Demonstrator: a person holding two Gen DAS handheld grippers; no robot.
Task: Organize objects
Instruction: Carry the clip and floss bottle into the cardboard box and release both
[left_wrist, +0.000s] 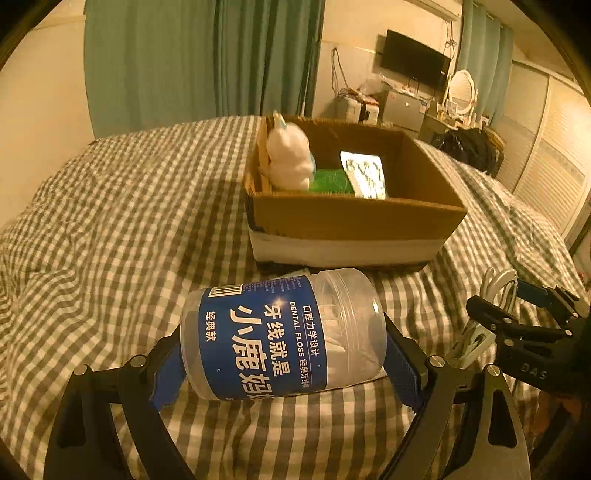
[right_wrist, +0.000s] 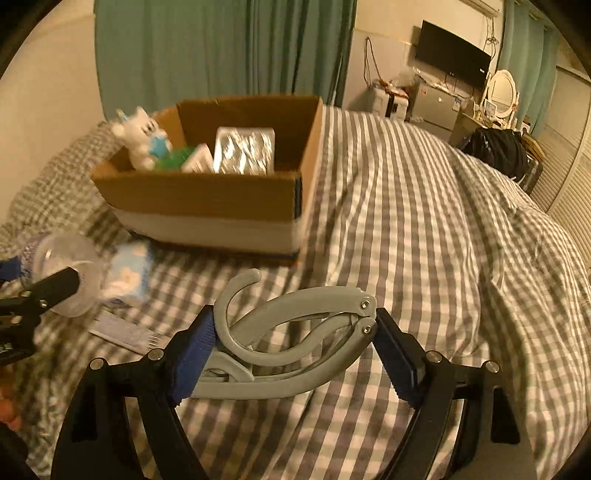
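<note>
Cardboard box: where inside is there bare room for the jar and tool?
The brown cardboard box is bare along its right side, beyond the silver foil packet. Its left end is crowded: white plush toy, green item.

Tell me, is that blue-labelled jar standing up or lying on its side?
On its side: the jar lies crosswise between the left tongs, its label text running sideways.

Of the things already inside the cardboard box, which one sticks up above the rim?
The white plush toy at the left end of the cardboard box: its head clears the rim, while the green item and the silver blister pack sit lower.
</note>
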